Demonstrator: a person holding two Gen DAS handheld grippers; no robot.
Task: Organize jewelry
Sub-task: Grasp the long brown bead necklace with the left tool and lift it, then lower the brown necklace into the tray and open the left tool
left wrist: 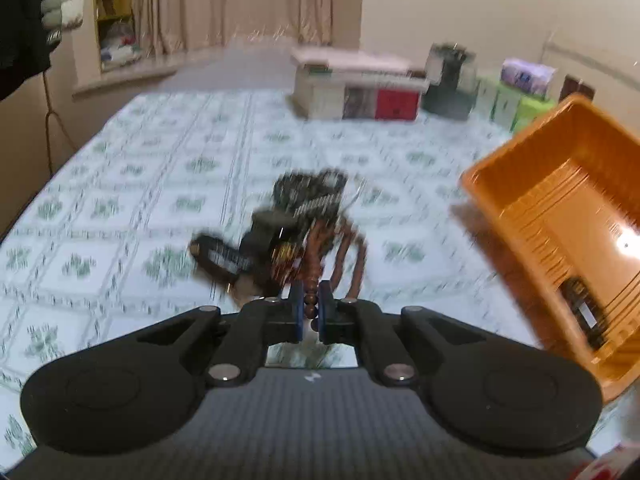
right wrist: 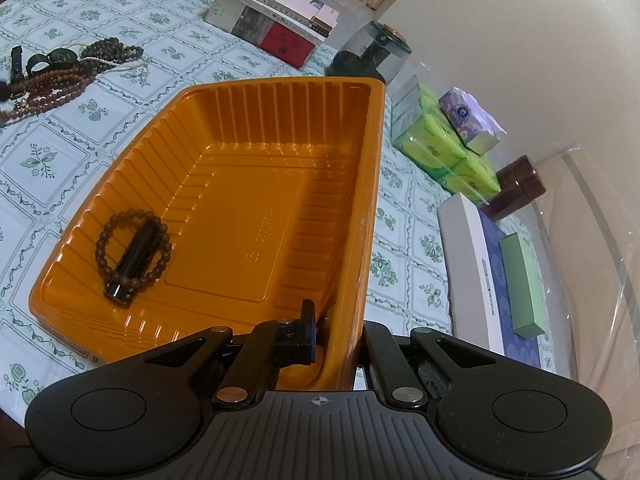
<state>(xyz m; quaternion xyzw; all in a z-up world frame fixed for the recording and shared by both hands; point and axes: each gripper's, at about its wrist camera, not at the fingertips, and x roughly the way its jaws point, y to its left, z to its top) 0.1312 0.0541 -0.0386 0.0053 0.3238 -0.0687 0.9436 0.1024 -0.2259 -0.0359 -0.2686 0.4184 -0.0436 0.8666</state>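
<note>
The left gripper [left wrist: 309,314] is pinching a strand of brown beads [left wrist: 311,298] between its 2 blue pads [left wrist: 297,312], the jaws nearly together with the beads squeezed in the gap. Just beyond the fingertips the strand is running into a blurred jewelry pile [left wrist: 296,232] of dark bands, black beads and brown loops lying on the floral cloth [left wrist: 168,184]. To the right of those fingers the orange tray [left wrist: 560,200] is sitting tilted. The right gripper [right wrist: 338,336] is clamping the tray's near wall [right wrist: 352,280], 1 finger [right wrist: 306,328] inside and the other outside the rim. Ahead and left of these fingers, a bracelet [right wrist: 134,246] is lying on the tray floor around a black clip [right wrist: 134,258]. Farther out, books [right wrist: 276,12], a jar [right wrist: 372,52] and green packs [right wrist: 436,144] are standing by the wall.
</note>
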